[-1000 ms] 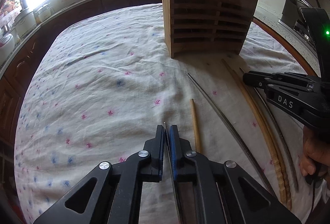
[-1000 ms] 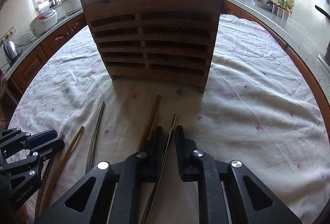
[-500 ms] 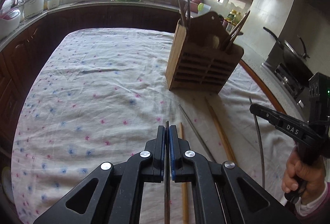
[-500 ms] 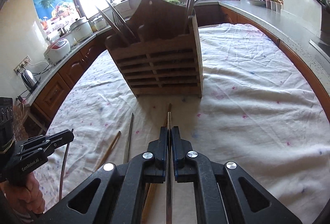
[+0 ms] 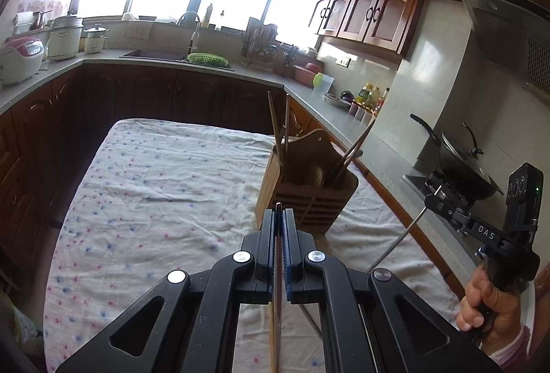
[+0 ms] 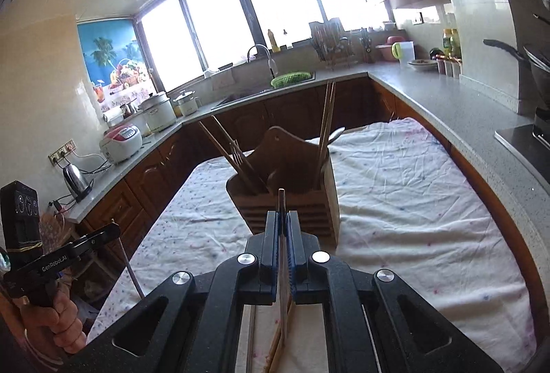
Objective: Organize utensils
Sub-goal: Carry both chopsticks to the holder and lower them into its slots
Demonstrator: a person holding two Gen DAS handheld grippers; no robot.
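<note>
right gripper (image 5: 433, 198): "DAS" (white) | left gripper (image 6: 113, 228): "GenRobot.AI"

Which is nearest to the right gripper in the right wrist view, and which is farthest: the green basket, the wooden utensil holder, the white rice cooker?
From the right gripper:
1. Wooden utensil holder, straight ahead on the table.
2. White rice cooker, left counter.
3. Green basket, by the sink under the window.

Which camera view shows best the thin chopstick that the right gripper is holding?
The left wrist view: it shows the right gripper from the side, with the thin metal chopstick hanging free below it. The right wrist view shows only a short tip past closed fingers, and the shaft running back between the arms.
</note>
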